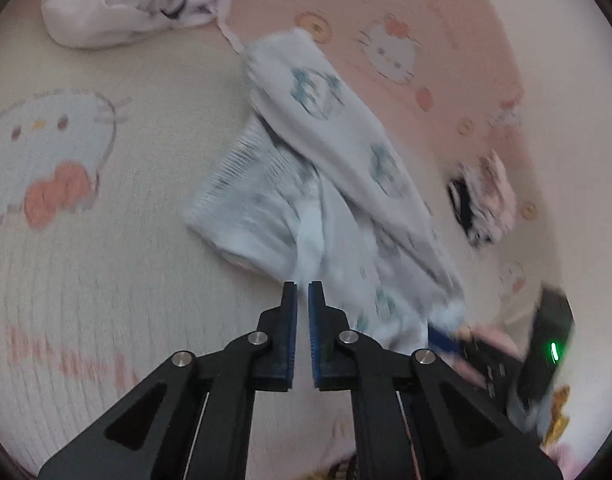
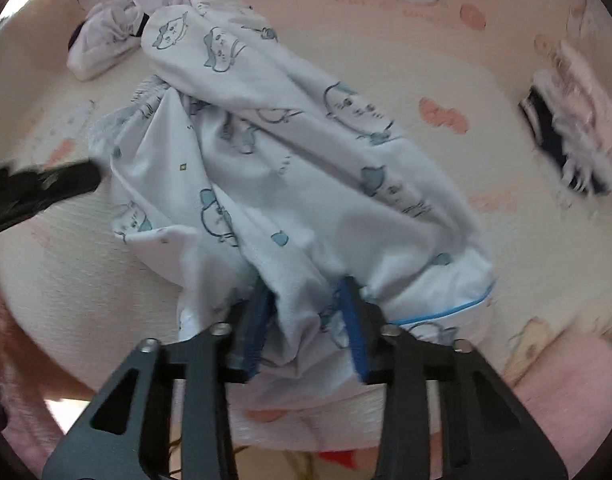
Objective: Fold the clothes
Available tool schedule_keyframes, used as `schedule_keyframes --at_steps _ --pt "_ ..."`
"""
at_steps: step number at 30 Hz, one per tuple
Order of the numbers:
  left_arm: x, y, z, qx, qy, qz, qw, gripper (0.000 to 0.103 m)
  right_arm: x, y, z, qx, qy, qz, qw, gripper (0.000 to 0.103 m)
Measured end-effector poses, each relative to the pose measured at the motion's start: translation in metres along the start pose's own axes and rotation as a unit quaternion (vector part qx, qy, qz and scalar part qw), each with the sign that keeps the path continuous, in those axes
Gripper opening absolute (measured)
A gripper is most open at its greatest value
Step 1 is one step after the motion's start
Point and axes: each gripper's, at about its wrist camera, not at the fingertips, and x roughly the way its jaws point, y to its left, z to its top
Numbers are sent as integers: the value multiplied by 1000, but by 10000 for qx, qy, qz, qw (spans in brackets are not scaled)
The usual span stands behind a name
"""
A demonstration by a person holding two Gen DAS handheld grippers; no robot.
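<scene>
A pale blue garment printed with cartoon cats lies crumpled on a cream and pink cartoon sheet. My left gripper hovers at the garment's near edge. Only a thin slit shows between its blue pads, with no cloth in it. In the right wrist view the same garment fills the middle. My right gripper is shut on a thick bunch of its hem, with cloth spilling around both fingers. The left gripper shows there as a blurred black shape at the garment's left edge.
A crumpled white garment lies at the far side, also seen from the right. A fluffy pink and black item sits to the right. Pink fabric lies at the near right.
</scene>
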Motion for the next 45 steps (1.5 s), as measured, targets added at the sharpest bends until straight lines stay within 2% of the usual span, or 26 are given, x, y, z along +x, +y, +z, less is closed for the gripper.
schedule_keyframes --at_steps 1,3,4,5,6,8,11,15,16,18,19,20,21,23,25,26,27,28,31,34,37,41,43,45 --pt "0 -1 -6 3 57 -72 10000 5 0 -1 0 -81 -58 -132 9999 24" --pt "1 -7 -17 46 176 -231 9996 5 0 -5 1 -291 -229 -704 9968 21" --pt "2 -11 -23 99 240 -324 9991 5 2 -11 2 -389 -341 -1140 9921 21" --pt "4 -19 -26 194 301 -398 9986 5 3 -18 2 -387 -379 -1393 9888 21" --pt "8 -29 -29 280 384 -516 9975 5 5 -32 3 -247 -379 -1664 9850 21" --pt "16 -48 -32 434 562 -783 9944 6 6 -61 2 241 -305 -1822 9825 23" --pt "24 -61 -36 623 808 -790 9916 8 -12 -85 -2 913 -429 -1397 9850 29" --pt "11 -49 -28 501 447 -390 9970 13 -44 -64 -4 1041 -948 -407 9892 35" --pt "8 -44 -26 423 370 -318 9979 16 -49 -57 -2 1038 -1078 -100 9887 41" --pt "4 -33 -24 239 231 -197 9993 52 -54 -41 1 897 -1162 735 9864 51" --pt "2 -28 -23 147 161 -137 9997 53 -55 -29 2 744 -1092 1173 9843 56" --pt "0 -23 -22 54 91 -76 9999 53 -53 -14 2 575 -1006 1473 9823 57" --pt "-2 -17 -21 -38 21 -15 10000 53 -49 1 4 413 -950 1443 9841 57" --pt "-6 -6 -18 -223 -118 106 9996 53 -32 15 9 180 -885 1112 9897 57" --pt "-10 5 -16 -407 -258 227 9986 53 -12 25 10 87 -623 1004 9930 55" --pt "-9 6 -15 -425 -275 251 9984 53 -2 26 9 73 -433 945 9946 42" --pt "-6 7 -14 -416 -273 264 9984 53 0 21 7 85 -404 753 9963 32" --pt "-4 8 -13 -407 -271 276 9984 53 3 16 6 98 -374 560 9977 25" --pt "3 10 -9 -381 -266 312 9984 53 8 -17 3 397 -237 -114 9989 20" --pt "8 7 -6 -288 -258 325 9987 53 10 -70 -6 1123 -95 -375 9929 18" --pt "13 0 -7 -73 -245 422 9988 53 1 -93 -10 1572 -185 -195 9872 22" --pt "14 -9 1 213 -431 556 9973 53 -15 -71 -2 1308 -525 377 9893 39" --pt "16 -21 11 582 -562 569 9951 53 -15 -55 3 1183 -564 782 9883 41" --pt "26 -31 18 875 -432 415 9944 53 -10 -50 3 1227 -492 1076 9854 41"
